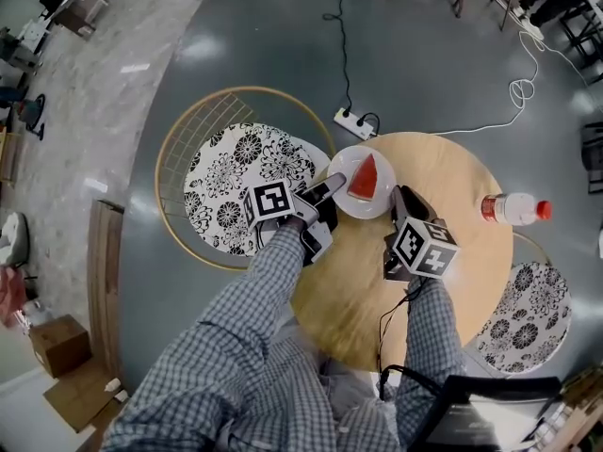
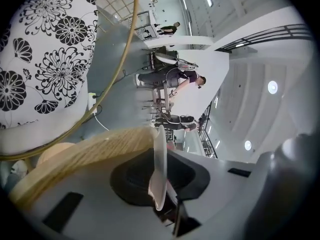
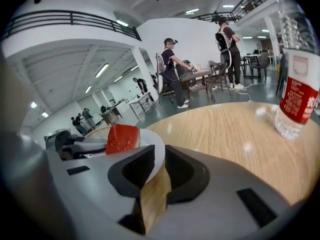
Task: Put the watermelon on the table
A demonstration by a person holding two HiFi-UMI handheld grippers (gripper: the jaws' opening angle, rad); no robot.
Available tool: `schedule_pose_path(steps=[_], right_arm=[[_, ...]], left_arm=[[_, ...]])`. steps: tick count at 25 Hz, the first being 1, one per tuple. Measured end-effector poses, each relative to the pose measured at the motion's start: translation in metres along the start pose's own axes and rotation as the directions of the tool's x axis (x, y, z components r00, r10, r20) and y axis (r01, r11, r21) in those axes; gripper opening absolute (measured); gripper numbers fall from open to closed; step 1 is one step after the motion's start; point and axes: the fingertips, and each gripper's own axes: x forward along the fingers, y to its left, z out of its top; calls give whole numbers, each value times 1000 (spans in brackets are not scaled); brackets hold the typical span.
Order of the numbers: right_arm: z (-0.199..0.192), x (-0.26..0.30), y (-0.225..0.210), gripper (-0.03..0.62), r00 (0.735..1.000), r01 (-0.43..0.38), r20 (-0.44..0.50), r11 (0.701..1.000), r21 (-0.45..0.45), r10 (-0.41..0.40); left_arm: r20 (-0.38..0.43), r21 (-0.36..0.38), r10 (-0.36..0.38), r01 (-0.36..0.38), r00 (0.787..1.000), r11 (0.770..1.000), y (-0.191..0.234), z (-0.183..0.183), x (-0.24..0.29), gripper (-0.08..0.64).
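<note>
1. As the watermelon (image 1: 363,179) lies loose on the plate (image 1: 341,171) over the surface (image 1: 443,186), left gripper (image 1: 332,188) and right gripper (image 1: 399,196) clamp opposite rims.
2. Likely soft, slippery; hold the stiff plate level.

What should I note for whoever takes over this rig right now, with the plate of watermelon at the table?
Grippers: the left gripper has its jaws shut on the left rim of the plate; the right gripper has its jaws shut on the right rim.
Things: one slice of watermelon lies on the plate, at the far edge of the round table.
Done: the plate is at the table; whether it rests on the wood cannot be told.
Left: probably set it flat, open both jaws, draw back.
</note>
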Motion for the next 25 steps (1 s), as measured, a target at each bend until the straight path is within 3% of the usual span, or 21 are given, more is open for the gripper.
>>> schedule_pose_path(steps=[4,6,8,10,12,13,18,19,21,25], right_arm=[[10,-22,6,71,999,-4,39,980,-200,12],[10,-37,27,71,999,-34,23,924,-381,46],[-4,-47,54,71,996,-89,-38,807,-584,83],[-26,-50,74,71,990,-138,-113,646,-751,81],[-45,-49,86,71,985,-169,-161,491,-854,59],[-52,-47,90,71,984,-175,-171,431,-885,49],[-62,-28,102,71,994,-104,-110,180,-978,-27],[-63,-26,104,69,993,-101,-108,144,-984,-37],[-67,-24,104,38,991,-117,-125,130,-985,-52],[-68,-25,106,38,984,-150,-164,183,-972,-64]], left_arm=[[-17,19,16,-16,1000,1000,-1,-3,3,52],[-13,16,16,-16,1000,1000,-1,-2,3,52],[-9,13,17,-17,1000,1000,0,-2,2,52],[-8,9,18,-18,1000,1000,1,-1,2,52],[-7,8,19,-19,1000,1000,1,0,2,52],[-8,8,19,-19,1000,1000,1,0,3,52],[0,13,22,-22,1000,1000,1,0,3,52],[3,19,22,-22,1000,1000,0,0,3,52],[7,36,26,-26,1000,999,-1,0,3,52],[-1,68,32,-32,999,997,-1,0,2,52]])
